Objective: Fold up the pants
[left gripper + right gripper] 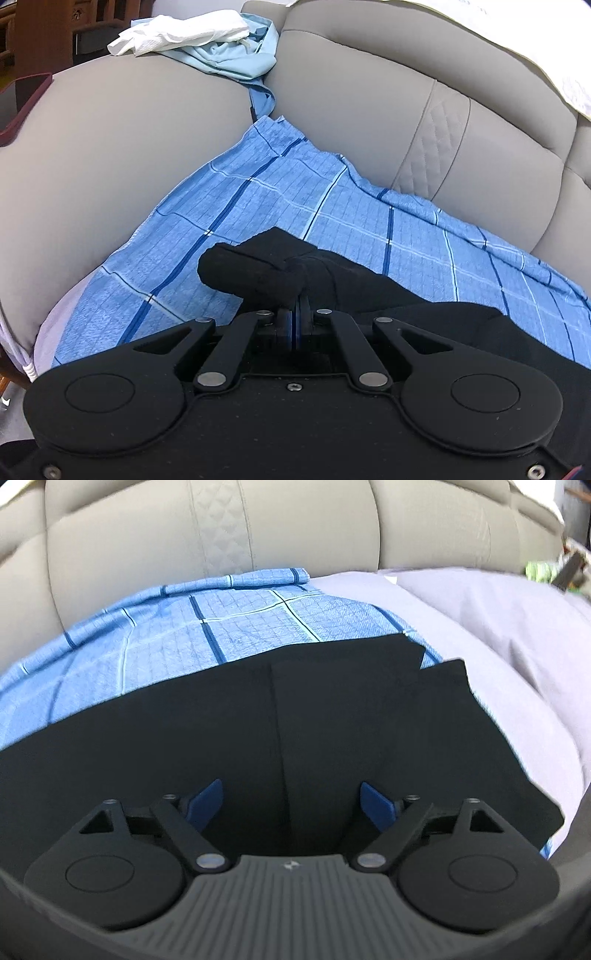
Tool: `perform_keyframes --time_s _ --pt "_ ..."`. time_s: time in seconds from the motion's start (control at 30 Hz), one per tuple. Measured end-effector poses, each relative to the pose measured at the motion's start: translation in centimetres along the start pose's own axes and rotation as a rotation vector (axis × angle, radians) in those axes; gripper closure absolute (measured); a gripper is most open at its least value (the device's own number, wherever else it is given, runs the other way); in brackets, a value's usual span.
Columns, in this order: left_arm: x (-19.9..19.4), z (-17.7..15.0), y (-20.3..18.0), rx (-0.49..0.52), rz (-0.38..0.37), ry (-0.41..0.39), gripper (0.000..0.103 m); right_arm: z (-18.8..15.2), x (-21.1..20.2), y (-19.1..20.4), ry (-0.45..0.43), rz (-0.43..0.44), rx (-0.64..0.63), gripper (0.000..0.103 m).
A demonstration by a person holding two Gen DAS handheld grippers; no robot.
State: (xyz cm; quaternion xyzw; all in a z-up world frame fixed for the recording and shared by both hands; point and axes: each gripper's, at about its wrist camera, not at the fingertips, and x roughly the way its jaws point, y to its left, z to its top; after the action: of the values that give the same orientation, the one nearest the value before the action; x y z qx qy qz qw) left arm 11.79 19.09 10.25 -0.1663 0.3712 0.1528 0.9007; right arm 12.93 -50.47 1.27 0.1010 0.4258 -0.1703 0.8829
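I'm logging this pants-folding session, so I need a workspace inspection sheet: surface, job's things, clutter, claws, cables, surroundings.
Surface: beige sofa seat covered partly by a blue checked cloth, with a pale lilac sheet beside it.
Job's things: black pants lying on the checked cloth, a seam running down the middle; one bunched end is lifted.
Clutter: white cloth and light blue garment heaped at the far seat edge.
Claws: left claw shut on the bunched pants fabric; right claw open above the pants, nothing between the pads.
Cables: nothing seen.
Surroundings: sofa backrest; wooden furniture at far left.
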Motion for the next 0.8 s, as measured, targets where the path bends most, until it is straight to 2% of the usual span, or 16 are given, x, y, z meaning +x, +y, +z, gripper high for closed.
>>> perform_keyframes --time_s 0.07,0.1,0.13,0.2,0.23,0.53,0.7,0.8 --pt "0.1 -0.1 0.1 0.005 0.007 0.004 0.101 0.3 1.1 -0.3 0.02 -0.035 0.029 0.014" --pt "0.2 -0.2 0.1 0.003 0.008 0.007 0.101 0.5 1.2 -0.9 0.018 -0.014 0.071 0.026" --pt "0.2 -0.2 0.2 0.0 0.009 0.01 0.101 0.6 1.1 -1.4 0.008 -0.004 0.11 0.048" --pt "0.2 -0.2 0.2 0.001 0.009 0.008 0.101 0.9 0.1 -2.1 -0.021 -0.062 0.141 0.094" --pt "0.0 -0.3 0.1 0.004 0.011 0.005 0.101 0.8 -0.4 -2.9 -0.021 -0.057 0.176 0.099" --pt "-2.2 -1.6 0.4 0.025 -0.026 0.022 0.101 -3.3 -3.6 -9.4 0.009 -0.011 0.418 0.099" --pt "-3.3 -3.3 0.7 0.049 -0.044 0.035 0.101 -5.0 -5.3 -11.9 0.013 -0.017 0.485 0.098" --pt "-2.7 -4.9 0.9 0.069 -0.025 0.069 0.101 -5.7 -5.1 -13.1 0.023 -0.013 0.527 0.097"
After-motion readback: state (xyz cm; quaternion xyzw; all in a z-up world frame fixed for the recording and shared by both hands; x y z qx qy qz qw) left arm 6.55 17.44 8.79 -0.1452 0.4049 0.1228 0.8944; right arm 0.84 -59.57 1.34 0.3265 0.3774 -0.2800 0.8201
